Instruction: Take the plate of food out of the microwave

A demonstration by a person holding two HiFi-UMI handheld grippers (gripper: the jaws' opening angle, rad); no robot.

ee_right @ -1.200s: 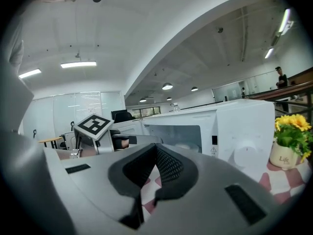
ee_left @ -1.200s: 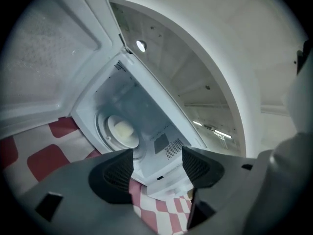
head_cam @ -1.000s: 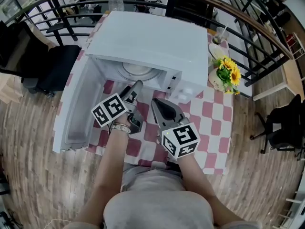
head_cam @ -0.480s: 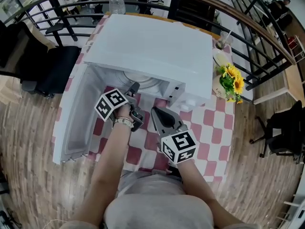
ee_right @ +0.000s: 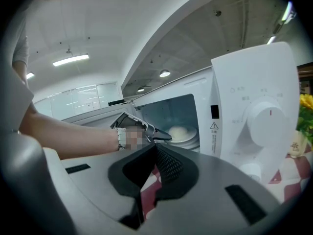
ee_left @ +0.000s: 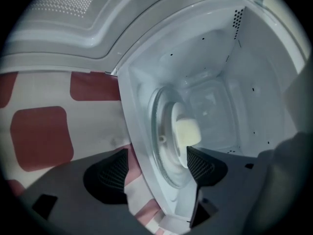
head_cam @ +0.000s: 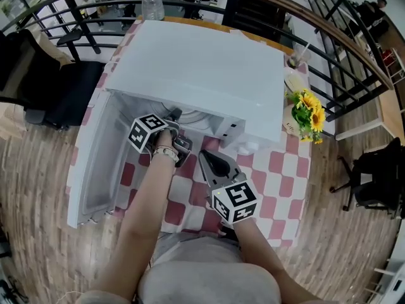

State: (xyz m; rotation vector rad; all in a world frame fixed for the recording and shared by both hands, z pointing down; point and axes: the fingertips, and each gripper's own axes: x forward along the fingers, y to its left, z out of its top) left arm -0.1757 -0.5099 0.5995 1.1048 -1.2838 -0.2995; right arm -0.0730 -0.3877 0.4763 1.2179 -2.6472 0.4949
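Note:
A white microwave (head_cam: 202, 62) stands on a red-and-white checked tablecloth (head_cam: 278, 170), its door (head_cam: 95, 163) swung open to the left. Inside, a white plate (ee_left: 177, 131) with a pale lump of food (ee_left: 188, 132) rests on the glass turntable (ee_left: 164, 151); the plate (ee_right: 185, 135) also shows in the right gripper view. My left gripper (head_cam: 176, 122) reaches into the oven's mouth, turned on its side. Its jaws are opening and stand wide, with the oven's front sill and the turntable's edge between them (ee_left: 155, 173), pressing nothing. My right gripper (head_cam: 207, 157) hovers over the cloth before the oven, shut and empty.
A vase of sunflowers (head_cam: 305, 109) and a glass with a straw (head_cam: 292, 59) stand right of the microwave. A water bottle (head_cam: 150, 2) is behind it. A black chair (head_cam: 69, 87) is at the left, a curved railing (head_cam: 354, 49) beyond. The control knob (ee_right: 266, 119) faces the right gripper.
My left gripper has moved forward from the cloth into the microwave's opening. The right gripper has stayed almost where it was.

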